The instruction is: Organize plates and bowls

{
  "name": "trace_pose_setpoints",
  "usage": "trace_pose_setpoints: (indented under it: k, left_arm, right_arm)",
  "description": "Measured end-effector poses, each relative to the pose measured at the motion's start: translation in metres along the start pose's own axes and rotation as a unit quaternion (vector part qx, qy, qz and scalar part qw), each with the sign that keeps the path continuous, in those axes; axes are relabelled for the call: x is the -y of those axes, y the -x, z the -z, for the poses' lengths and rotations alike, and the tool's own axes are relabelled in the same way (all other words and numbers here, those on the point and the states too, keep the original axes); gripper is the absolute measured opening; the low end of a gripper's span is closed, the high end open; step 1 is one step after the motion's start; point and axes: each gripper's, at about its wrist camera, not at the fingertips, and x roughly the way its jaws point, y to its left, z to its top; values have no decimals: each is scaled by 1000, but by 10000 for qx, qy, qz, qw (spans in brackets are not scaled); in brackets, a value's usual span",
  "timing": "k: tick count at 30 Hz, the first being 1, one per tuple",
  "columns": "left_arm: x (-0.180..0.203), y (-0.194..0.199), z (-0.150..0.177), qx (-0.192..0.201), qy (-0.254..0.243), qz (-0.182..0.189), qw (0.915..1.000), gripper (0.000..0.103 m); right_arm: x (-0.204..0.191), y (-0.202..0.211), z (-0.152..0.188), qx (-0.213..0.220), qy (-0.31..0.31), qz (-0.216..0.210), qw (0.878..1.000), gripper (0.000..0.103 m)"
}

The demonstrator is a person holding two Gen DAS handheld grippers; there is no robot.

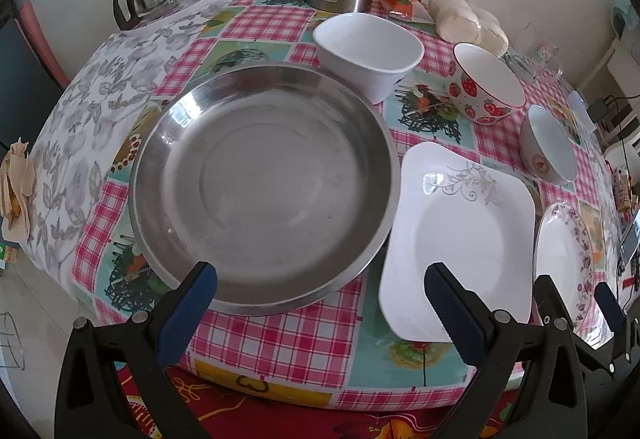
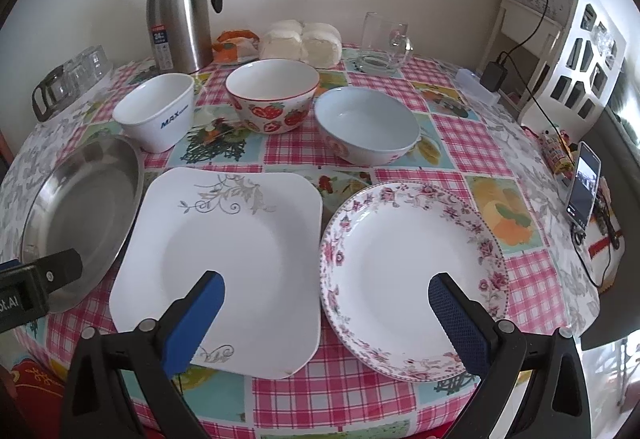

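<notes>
Steel plate half cut off behind left gripper.

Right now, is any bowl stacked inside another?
No: the white bowl, strawberry bowl and blue bowl each stand apart on the tablecloth.

on the table, three plates sit in a front row: the steel plate left, the square plate in the middle, the round plate right. behind them stand three bowls: the squarish bowl, strawberry bowl and plain bowl. the flask stands behind those, at back left.
</notes>
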Motion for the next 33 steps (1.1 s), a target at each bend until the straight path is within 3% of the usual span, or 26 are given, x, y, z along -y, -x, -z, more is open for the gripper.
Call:
trace_pose_setpoints:
  k: [19, 26, 30, 33]
  left_arm:
    - [-24, -2, -5, 45, 204, 237, 9995, 103]
    - [-64, 10, -16, 732, 868, 233, 9933, 103]
    - [-92, 13, -21, 1145, 1440, 572, 9813, 103]
    - [-108, 15, -25, 1401, 1680, 500, 9745, 103]
  right_arm:
    - [-30, -3, 1, 28, 242, -19, 9997, 103]
    - [-46, 0, -4, 292, 230, -382, 9986, 103]
    - [-57, -4, -8, 313, 164, -644, 9973, 103]
    - [-66, -9, -8, 275, 107, -796, 9964, 103]
